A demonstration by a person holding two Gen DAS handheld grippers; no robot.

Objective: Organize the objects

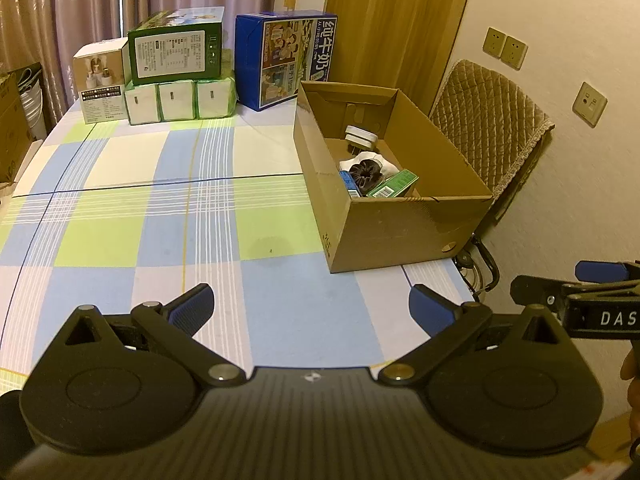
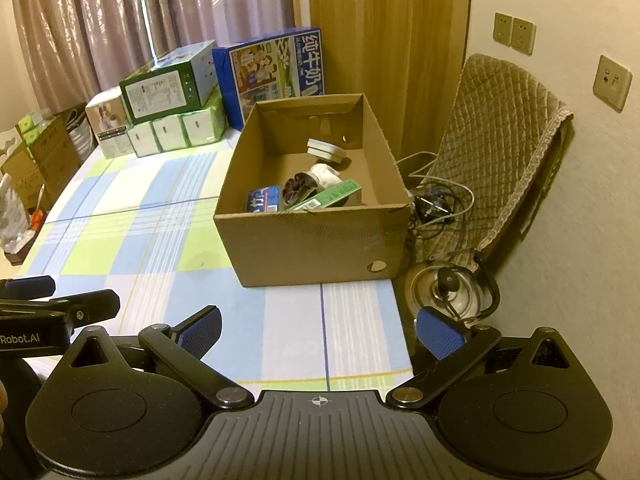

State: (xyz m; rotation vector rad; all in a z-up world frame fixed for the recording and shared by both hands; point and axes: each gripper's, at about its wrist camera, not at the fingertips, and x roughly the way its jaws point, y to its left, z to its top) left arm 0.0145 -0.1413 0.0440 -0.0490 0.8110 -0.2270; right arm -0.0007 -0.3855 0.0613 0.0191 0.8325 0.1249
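Both hand-held grippers, left (image 1: 310,306) and right (image 2: 318,330), gape empty; the cardboard box (image 2: 316,240) half-hides its contents.

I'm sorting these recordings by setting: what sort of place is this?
Most likely a room in a home. A checked cloth covers the table, curtains hang behind it, and milk cartons and tissue packs are stacked against them.

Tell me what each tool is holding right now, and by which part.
Nothing is held. The left tool and the right tool are both open and empty above the checked tablecloth, short of the cardboard box.
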